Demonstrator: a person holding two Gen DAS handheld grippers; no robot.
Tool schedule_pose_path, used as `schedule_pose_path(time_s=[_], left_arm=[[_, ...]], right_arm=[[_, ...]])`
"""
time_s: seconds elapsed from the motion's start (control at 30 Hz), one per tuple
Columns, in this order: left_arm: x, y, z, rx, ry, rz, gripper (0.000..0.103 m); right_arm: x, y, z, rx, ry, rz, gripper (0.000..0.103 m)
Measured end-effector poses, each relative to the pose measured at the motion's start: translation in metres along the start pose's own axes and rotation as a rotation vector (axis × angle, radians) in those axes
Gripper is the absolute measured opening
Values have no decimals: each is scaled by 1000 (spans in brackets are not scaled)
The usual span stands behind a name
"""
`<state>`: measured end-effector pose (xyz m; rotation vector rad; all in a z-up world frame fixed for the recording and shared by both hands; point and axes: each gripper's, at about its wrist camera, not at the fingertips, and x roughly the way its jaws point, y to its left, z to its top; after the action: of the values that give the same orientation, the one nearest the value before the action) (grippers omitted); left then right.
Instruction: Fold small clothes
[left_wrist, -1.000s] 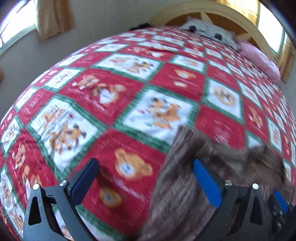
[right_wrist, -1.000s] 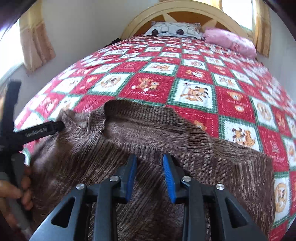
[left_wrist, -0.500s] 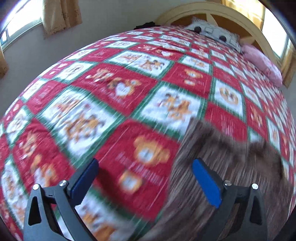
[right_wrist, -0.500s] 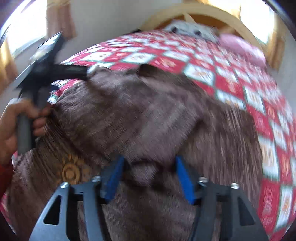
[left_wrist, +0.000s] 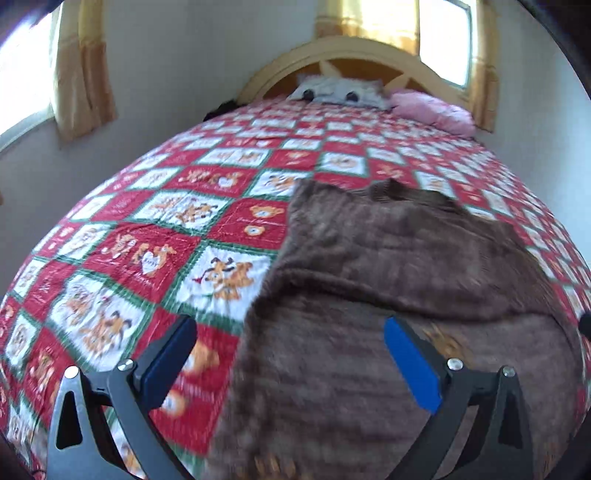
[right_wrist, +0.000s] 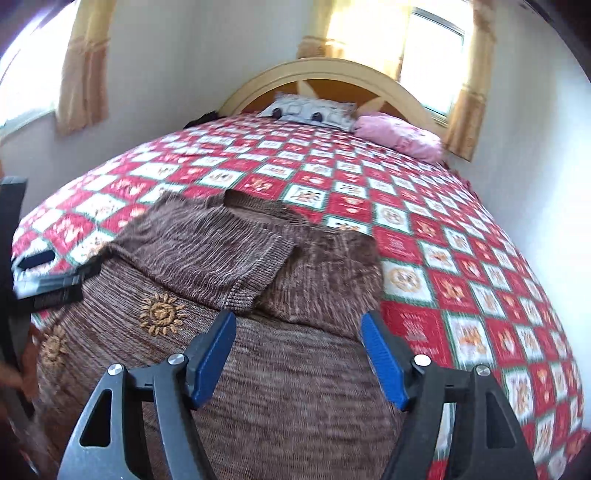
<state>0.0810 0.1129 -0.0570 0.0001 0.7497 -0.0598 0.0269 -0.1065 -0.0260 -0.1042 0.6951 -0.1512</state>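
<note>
Brown knit sweater (right_wrist: 229, 258) lies on red-and-white patchwork bedspread (right_wrist: 461, 258), at foot end, well away from headboard (right_wrist: 332, 79). One sleeve folded across sweater body. Right gripper (right_wrist: 298, 360): jaws just been opening, now wide, nothing between pads, above sweater. Left gripper (left_wrist: 288, 363): jaws wide apart, holding nothing, over sweater's left edge. Pink pillow (right_wrist: 399, 136) beside headboard.

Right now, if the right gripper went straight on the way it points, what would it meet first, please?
Most likely the brown sweater: the open right gripper points down at its body, just short of the folded-over sleeve. Depth is hard to judge.
</note>
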Motion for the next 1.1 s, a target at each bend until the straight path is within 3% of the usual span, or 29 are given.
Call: schedule_pose_path(time_s=[0.33,1.1], left_arm=[[-50,-28,-27,54,-30,-51,103],[-105,-50,-52,124,-74,-103,103]], right_arm=[[-45,-20,-28,95,-16,-96,71],[-103,-29,-54,156,-72,-154,71]])
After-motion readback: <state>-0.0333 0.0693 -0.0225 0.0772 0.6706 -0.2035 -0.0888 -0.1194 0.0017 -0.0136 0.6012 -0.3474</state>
